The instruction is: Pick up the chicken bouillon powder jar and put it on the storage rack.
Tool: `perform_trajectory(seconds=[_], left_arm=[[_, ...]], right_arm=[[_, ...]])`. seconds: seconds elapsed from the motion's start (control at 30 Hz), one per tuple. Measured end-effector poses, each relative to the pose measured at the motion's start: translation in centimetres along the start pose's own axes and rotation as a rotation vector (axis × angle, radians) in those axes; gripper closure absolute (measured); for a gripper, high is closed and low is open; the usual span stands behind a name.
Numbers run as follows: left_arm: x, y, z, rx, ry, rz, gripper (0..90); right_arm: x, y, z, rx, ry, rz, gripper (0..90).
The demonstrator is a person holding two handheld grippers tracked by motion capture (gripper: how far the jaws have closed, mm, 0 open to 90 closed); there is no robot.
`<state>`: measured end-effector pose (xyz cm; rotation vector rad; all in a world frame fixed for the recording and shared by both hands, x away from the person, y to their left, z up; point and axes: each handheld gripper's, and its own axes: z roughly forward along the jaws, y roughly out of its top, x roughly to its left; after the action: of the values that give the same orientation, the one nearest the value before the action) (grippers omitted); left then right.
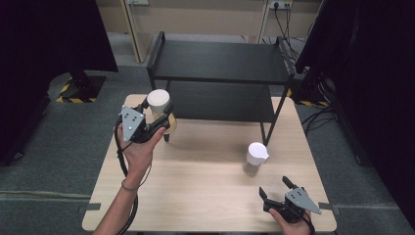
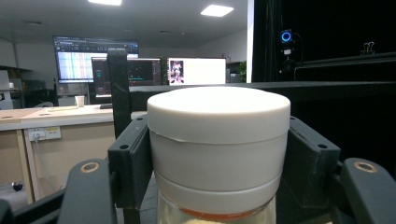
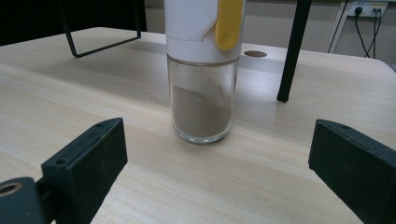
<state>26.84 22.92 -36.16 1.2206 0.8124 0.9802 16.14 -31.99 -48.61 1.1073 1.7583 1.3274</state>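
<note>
High view: our left gripper (image 1: pixel 157 119) clamps a white-capped jar (image 1: pixel 159 101) at the table's (image 1: pixel 205 196) far-left edge, beside the black shelf rack (image 1: pixel 218 61). Our right gripper (image 1: pixel 275 187) sits near-right, jaws spread, holding nothing, near a second spice jar (image 1: pixel 256 155).

Left gripper view: pads squeeze the white cap (image 2: pixel 218 140), glass below. We judge glass slippery, breakable; the cap's the sensible hold.

Right gripper view: glass spice jar (image 3: pixel 201 70), brown powder, yellow tab, stands ahead between wide jaws.
</note>
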Motion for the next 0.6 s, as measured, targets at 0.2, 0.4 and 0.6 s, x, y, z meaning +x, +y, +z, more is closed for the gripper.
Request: perform_trajectory(seconds=[0.2,0.4,0.6], left_arm=[[-0.2,0.7,0.5,-0.012,0.004,-0.004,33.7],[-0.2,1.5,0.9,-0.025,0.007,-0.003,33.7],[-0.1,2.5,1.2,-0.039,0.015,-0.003,33.7]], right_arm=[[0.0,0.0,0.0,-0.002,0.0,0.0,4.6],[-0.1,0.0,0.0,-0.002,0.001,-0.002,4.6],[-0.1,0.0,0.0,0.0,0.002,0.001,4.6]])
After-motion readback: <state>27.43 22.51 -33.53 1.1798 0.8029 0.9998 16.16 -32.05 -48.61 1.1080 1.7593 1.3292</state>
